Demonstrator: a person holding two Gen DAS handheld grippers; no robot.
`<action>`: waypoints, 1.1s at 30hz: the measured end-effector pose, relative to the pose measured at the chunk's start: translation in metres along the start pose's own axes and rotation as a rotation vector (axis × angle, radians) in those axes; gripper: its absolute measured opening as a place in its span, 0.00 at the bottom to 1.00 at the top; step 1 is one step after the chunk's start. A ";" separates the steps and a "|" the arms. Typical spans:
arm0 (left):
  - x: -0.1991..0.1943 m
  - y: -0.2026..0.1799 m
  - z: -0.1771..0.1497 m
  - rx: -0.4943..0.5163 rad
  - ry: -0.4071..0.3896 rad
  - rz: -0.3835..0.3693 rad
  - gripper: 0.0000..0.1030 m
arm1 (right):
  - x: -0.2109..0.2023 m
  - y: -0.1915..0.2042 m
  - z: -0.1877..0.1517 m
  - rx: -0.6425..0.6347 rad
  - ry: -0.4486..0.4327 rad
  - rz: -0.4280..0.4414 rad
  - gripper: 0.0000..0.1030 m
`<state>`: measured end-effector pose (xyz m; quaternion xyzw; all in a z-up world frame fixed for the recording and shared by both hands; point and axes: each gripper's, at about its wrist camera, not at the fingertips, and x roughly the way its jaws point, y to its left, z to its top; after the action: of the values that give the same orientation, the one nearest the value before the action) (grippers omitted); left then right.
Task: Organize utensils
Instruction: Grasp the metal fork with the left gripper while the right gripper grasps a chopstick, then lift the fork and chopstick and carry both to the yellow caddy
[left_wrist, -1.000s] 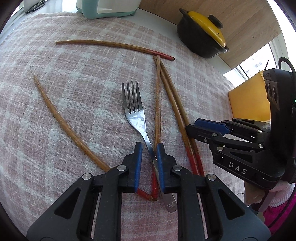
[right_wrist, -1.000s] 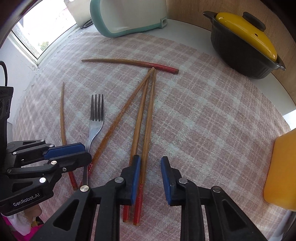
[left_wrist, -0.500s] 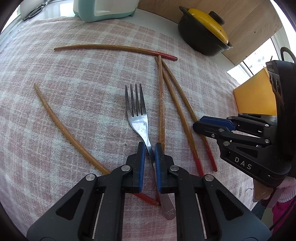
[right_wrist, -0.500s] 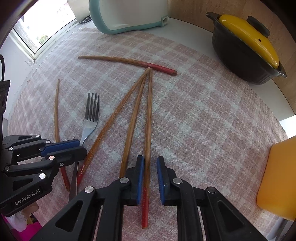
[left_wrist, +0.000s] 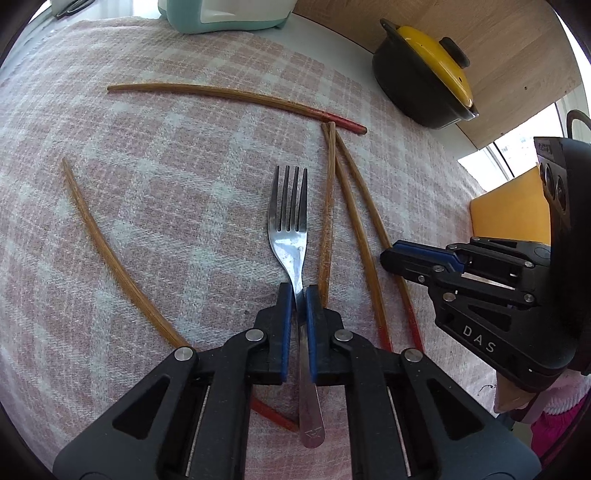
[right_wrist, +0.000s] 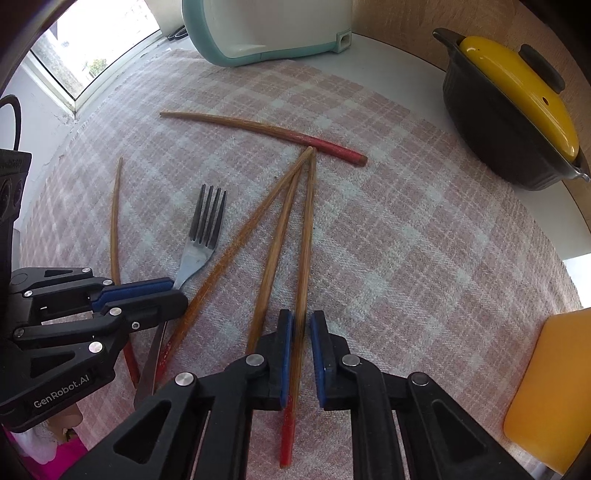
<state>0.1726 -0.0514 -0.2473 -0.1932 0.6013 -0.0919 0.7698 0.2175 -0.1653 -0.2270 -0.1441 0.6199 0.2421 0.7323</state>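
Note:
A steel fork (left_wrist: 288, 236) lies on the pink checked cloth (left_wrist: 166, 206), tines pointing away. My left gripper (left_wrist: 300, 295) is closing, its blue pads pressed on the fork's handle. In the right wrist view the left gripper (right_wrist: 179, 293) sits low on the left over the fork (right_wrist: 205, 229). Three red-tipped wooden chopsticks fan out from one point. My right gripper (right_wrist: 301, 321) is closing on the rightmost chopstick (right_wrist: 306, 240), which runs between its pads. The right gripper (left_wrist: 388, 256) also shows side-on in the left wrist view.
Two more chopsticks lie apart: one across the far side (right_wrist: 266, 129), one at the left (right_wrist: 114, 221). A black pot with a yellow lid (right_wrist: 509, 122) stands at the back right, a teal-and-white appliance (right_wrist: 266, 29) behind, and a yellow object (right_wrist: 554, 380) at the right edge.
Both pairs of jaws have narrowed: the left onto the fork's handle, the right onto the rightmost chopstick after shifting sideways over it. The three chopsticks have fanned apart.

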 end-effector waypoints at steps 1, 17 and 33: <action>-0.001 0.002 0.000 -0.009 -0.001 -0.002 0.05 | 0.000 -0.001 0.001 -0.004 0.004 0.004 0.04; -0.003 -0.001 0.005 0.066 0.026 0.066 0.04 | 0.005 -0.001 0.017 -0.051 0.057 0.025 0.11; -0.042 0.035 -0.008 -0.026 -0.187 -0.011 0.03 | -0.012 -0.030 -0.017 0.132 -0.092 0.083 0.04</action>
<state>0.1511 -0.0052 -0.2262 -0.2143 0.5269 -0.0696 0.8195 0.2175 -0.2011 -0.2211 -0.0585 0.6057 0.2374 0.7572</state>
